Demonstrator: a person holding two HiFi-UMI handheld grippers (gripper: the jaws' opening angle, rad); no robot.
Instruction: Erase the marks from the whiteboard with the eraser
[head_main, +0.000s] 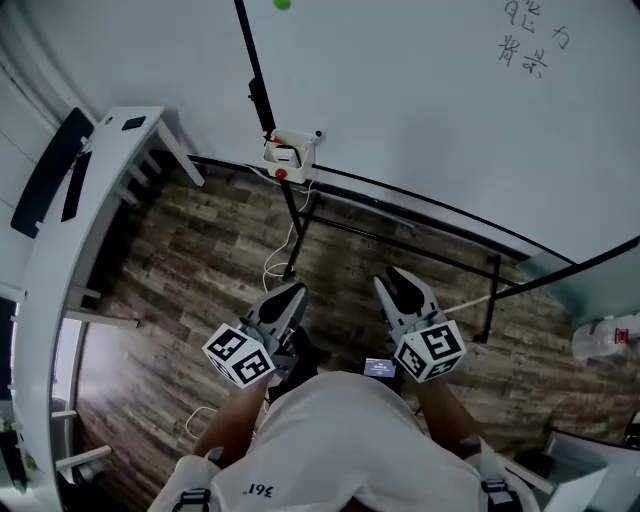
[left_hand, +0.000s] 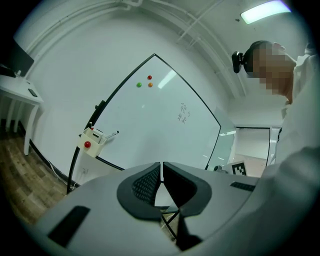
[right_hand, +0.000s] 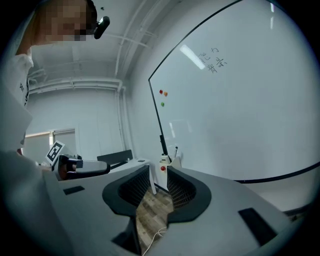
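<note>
The person wears a white short-sleeved T-shirt with small dark print near one shoulder, and black buckled straps lie over both shoulders. A small black camera is mounted at the head. The left gripper and the right gripper have smooth light-grey shells with black rectangular insets. Their jaws are lined in black with a fine grid texture. Each gripper carries a white cube printed with black square markers.

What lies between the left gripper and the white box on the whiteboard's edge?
In the head view, wooden floor, a white cable and the stand's black leg lie between them.
</note>
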